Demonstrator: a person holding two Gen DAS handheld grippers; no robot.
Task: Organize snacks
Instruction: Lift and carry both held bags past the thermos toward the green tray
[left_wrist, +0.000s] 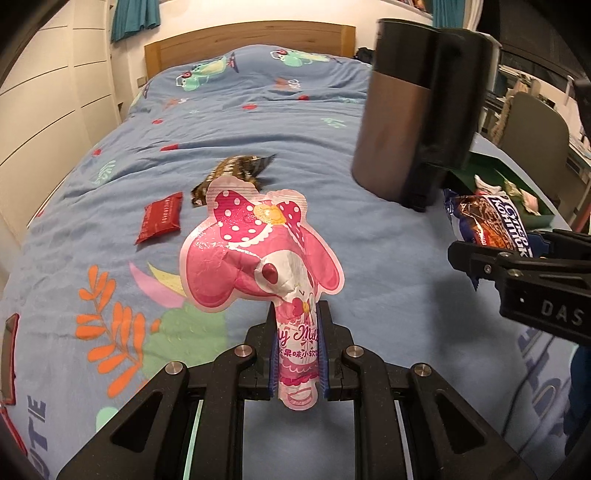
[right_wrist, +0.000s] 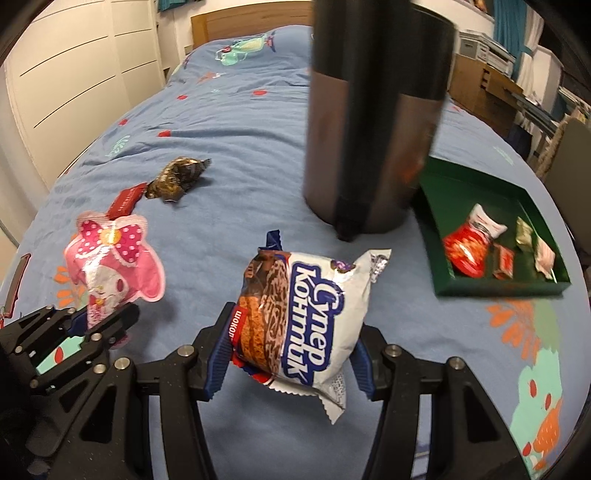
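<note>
- Left tongs (left_wrist: 298, 354) clamped on pink pouch (left_wrist: 258, 254), right tongs (right_wrist: 291, 354) on cookie pack (right_wrist: 306, 314), both held above bed (right_wrist: 229, 122), left of green tray (right_wrist: 476, 291).
- Likely snag: clipping dark flask (right_wrist: 369, 110) beside tray, toppling it.
- Readable: "Супер Контик"; pouch partly "My Mel".

So everything's on the bed (right_wrist: 229, 122). The tray (right_wrist: 458, 177) sits off to the right, with a handful of wrapped snacks (right_wrist: 466, 246) inside it toward the near end. The big thermos mug (right_wrist: 373, 122) stands just left of the tray. Further left, the flat snack packet (right_wrist: 125, 201) and the crinkled candy wrapper (right_wrist: 176, 179) lie side by side, packet on the left. The headboard (left_wrist: 247, 46) is at the far end, wardrobe (left_wrist: 55, 96) along the left.
</note>
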